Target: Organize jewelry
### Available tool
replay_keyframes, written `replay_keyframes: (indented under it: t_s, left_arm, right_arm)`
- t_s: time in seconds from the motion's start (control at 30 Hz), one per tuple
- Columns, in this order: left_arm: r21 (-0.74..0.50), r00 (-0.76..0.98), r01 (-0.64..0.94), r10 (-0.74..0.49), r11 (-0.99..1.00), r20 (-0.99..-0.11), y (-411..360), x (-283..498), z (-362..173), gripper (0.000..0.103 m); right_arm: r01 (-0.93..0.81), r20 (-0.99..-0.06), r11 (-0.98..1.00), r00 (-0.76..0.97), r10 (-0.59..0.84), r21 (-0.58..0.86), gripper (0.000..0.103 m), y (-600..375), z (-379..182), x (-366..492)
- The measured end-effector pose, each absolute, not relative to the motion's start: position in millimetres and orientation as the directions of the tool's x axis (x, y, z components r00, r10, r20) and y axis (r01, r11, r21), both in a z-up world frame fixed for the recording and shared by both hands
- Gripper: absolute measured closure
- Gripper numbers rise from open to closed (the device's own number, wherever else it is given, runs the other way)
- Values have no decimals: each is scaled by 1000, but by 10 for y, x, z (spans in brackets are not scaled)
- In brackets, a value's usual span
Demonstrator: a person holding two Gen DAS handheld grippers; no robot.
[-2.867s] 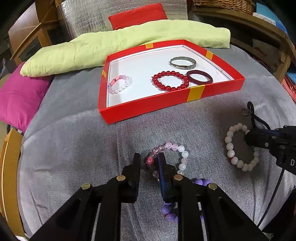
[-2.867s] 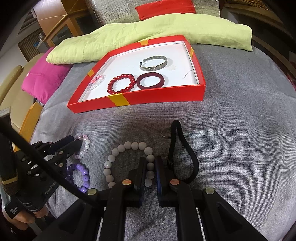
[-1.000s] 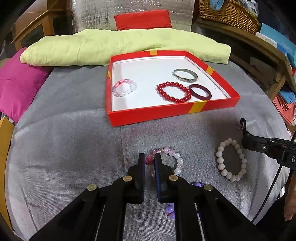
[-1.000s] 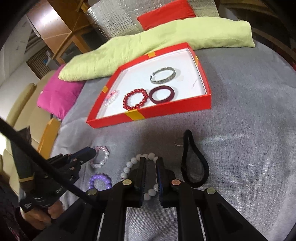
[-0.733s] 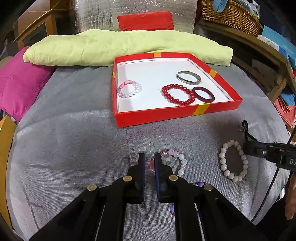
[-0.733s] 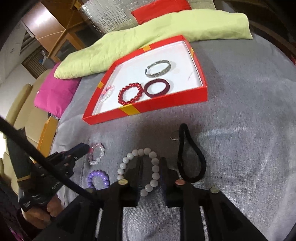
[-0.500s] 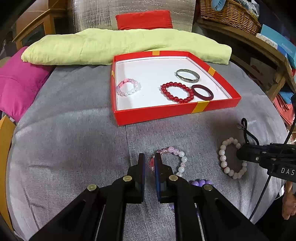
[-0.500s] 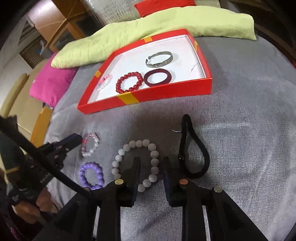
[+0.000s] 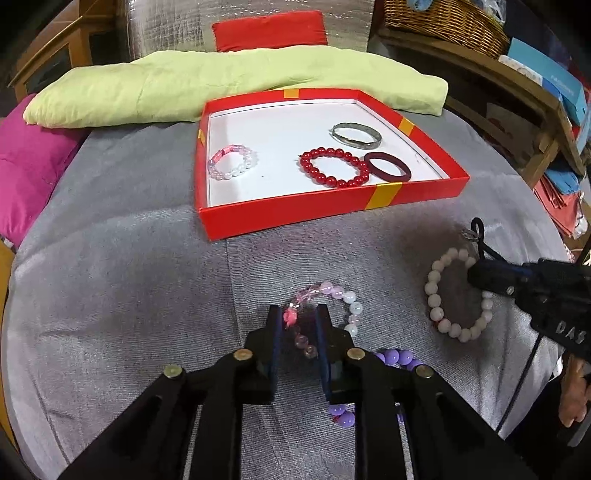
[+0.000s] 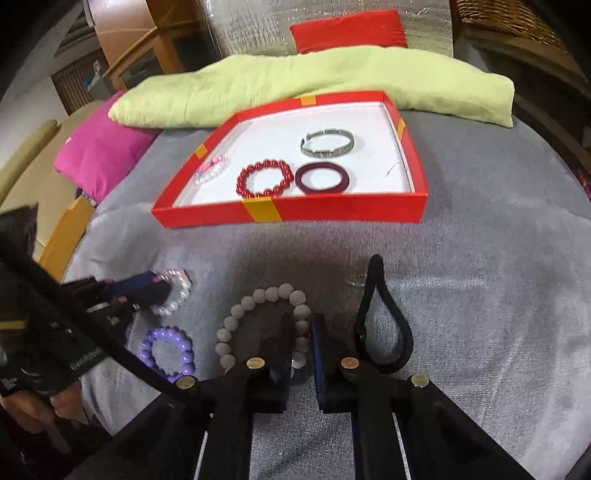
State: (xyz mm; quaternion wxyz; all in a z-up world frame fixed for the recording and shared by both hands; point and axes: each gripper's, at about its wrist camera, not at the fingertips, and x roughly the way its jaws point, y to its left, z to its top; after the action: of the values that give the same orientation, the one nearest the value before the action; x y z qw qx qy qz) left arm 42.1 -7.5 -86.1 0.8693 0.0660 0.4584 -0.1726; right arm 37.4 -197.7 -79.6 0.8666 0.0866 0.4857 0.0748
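Observation:
A red tray [image 9: 295, 219] with a white floor holds several bracelets: a pale pink bead one, a red bead one [image 9: 334, 168], a silver bangle and a dark red ring. My left gripper [image 9: 298, 319] is open, its fingers either side of the near part of a pink and white bead bracelet [image 9: 345, 299] on the grey cloth. My right gripper [image 10: 303, 330] is open around the right side of a white bead bracelet [image 10: 258, 299]. A purple bead bracelet [image 10: 168, 354] and a black cord loop [image 10: 388, 325] lie beside them.
A light green cushion [image 9: 221, 88] lies behind the tray, a magenta pillow [image 9: 26, 173] at the left and a red one at the back. Wooden shelves and a wicker basket [image 9: 443, 22] stand at the right. The person's hands show at the lower edges.
Both grippers have opened from nearly shut. The left one now straddles the pink and white bracelet; the right one has come down over the white bead bracelet.

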Motion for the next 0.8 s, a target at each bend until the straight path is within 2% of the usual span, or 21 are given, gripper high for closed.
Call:
replay_keyframes:
  t_s: [0.07, 0.8]
  left_arm:
    - [-45, 526, 361, -243, 932, -815, -79, 417, -850, 94]
    - [-123, 653, 365, -348, 923, -673, -7, 301, -308, 95]
  right_arm:
    - [-44, -814, 970, 536, 224, 238, 92, -1989, -748, 364]
    - [-81, -661, 925, 677, 324, 370, 92, -2020, -340, 287]
